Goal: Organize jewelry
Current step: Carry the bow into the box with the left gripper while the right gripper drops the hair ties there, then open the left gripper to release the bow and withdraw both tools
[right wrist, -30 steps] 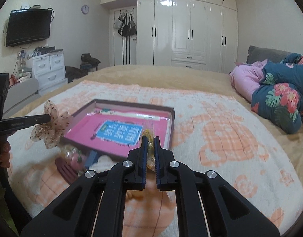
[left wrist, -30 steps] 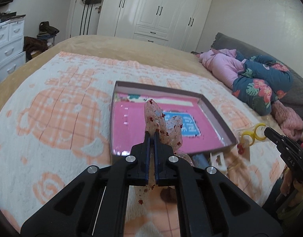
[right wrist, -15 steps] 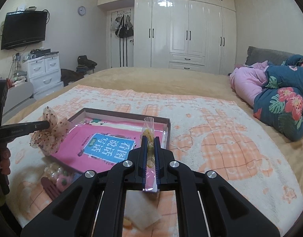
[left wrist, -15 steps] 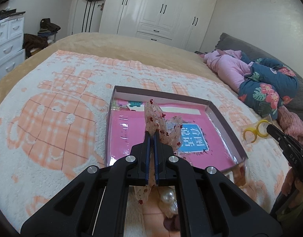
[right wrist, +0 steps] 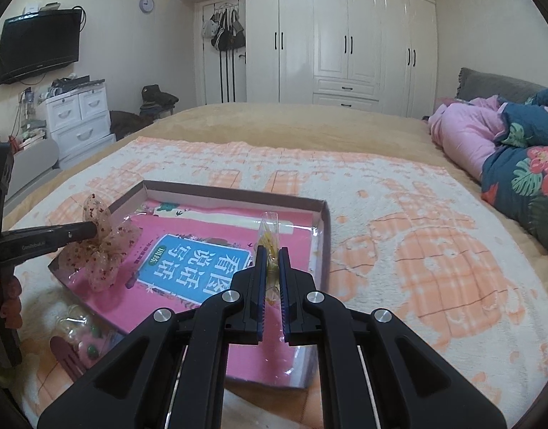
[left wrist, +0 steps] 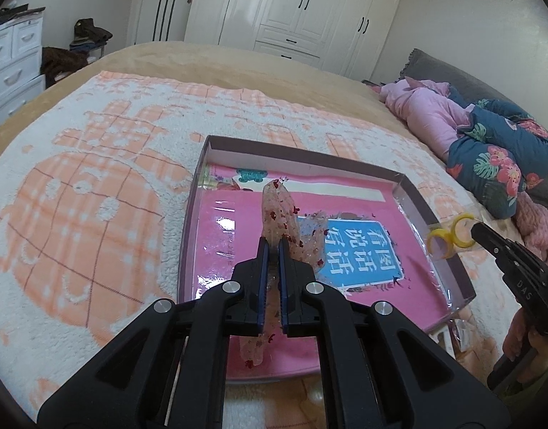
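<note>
Both grippers carried forward since earlier frames; tray (left wrist: 410, 186) now larger, lower-centre. Left gripper (left wrist: 270, 246) pinched on bow (left wrist: 277, 211), held over tray. Right gripper (right wrist: 270, 254) pinched on packet (right wrist: 268, 230), also over tray. Items to be lowered well apart, then released. Packet contents partly hidden; clutter (right wrist: 79, 332) lower left indistinct.
</note>
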A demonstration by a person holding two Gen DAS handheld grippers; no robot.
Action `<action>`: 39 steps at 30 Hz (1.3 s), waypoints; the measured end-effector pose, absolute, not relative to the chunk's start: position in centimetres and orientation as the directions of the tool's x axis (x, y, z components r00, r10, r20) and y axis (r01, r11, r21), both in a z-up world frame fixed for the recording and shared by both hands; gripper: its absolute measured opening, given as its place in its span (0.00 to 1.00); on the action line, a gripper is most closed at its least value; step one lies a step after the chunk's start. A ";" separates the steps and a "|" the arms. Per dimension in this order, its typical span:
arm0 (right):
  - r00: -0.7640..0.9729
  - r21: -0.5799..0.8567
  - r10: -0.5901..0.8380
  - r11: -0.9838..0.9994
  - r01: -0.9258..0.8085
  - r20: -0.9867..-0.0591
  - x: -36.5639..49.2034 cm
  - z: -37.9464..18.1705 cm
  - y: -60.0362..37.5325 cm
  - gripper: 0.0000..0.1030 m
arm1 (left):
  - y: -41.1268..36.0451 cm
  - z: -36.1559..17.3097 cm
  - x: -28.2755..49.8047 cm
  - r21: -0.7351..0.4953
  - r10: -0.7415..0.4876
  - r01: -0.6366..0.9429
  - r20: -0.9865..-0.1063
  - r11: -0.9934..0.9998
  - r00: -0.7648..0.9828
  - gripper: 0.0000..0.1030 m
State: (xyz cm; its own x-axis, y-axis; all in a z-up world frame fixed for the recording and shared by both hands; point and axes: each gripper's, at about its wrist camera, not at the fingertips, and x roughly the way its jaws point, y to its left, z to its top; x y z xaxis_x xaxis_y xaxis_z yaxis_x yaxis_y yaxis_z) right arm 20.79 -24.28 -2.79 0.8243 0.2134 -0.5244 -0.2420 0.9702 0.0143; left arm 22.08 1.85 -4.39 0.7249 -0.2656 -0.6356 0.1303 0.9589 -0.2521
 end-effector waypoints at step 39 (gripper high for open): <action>0.883 0.010 0.169 0.983 -0.184 -0.438 14.3 0.0 -26.1 0.83 | 2.1 -0.6 15.8 -0.201 -0.217 0.125 -0.541 0.972 0.813 0.89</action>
State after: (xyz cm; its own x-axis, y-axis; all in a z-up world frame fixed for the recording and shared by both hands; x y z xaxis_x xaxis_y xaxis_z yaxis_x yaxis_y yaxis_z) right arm 14.28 -26.11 0.04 0.8830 0.1694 -0.4377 -0.1838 0.9829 0.0097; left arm 15.81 2.07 -0.56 0.8129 -0.2167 -0.5406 0.1253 0.9715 -0.2010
